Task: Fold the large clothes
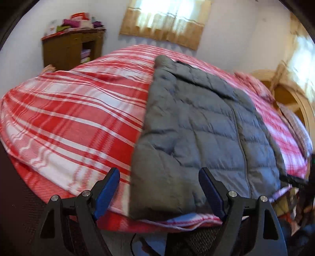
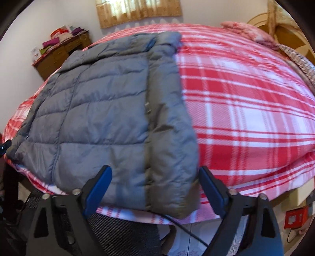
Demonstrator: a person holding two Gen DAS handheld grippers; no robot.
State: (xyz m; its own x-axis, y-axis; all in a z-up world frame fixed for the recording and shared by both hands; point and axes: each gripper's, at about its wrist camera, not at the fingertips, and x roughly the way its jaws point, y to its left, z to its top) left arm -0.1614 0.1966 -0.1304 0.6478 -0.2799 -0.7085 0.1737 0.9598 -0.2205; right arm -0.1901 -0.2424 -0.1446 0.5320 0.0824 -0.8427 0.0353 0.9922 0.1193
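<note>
A grey quilted puffer jacket (image 1: 198, 128) lies flat on a bed with a red and white plaid cover (image 1: 74, 110), its sides folded in and its hem at the near edge. It also shows in the right wrist view (image 2: 110, 118) on the same cover (image 2: 246, 102). My left gripper (image 1: 159, 191) is open and empty, just above the jacket's near left hem corner. My right gripper (image 2: 155, 189) is open and empty, over the jacket's near right hem corner.
A brown wooden cabinet (image 1: 70, 49) with stacked clothes stands by the far wall under a curtained window (image 1: 167, 17). A wooden headboard (image 1: 291, 98) and pink pillow (image 2: 246, 31) are at the right. A black cable (image 2: 189, 230) hangs below the bed edge.
</note>
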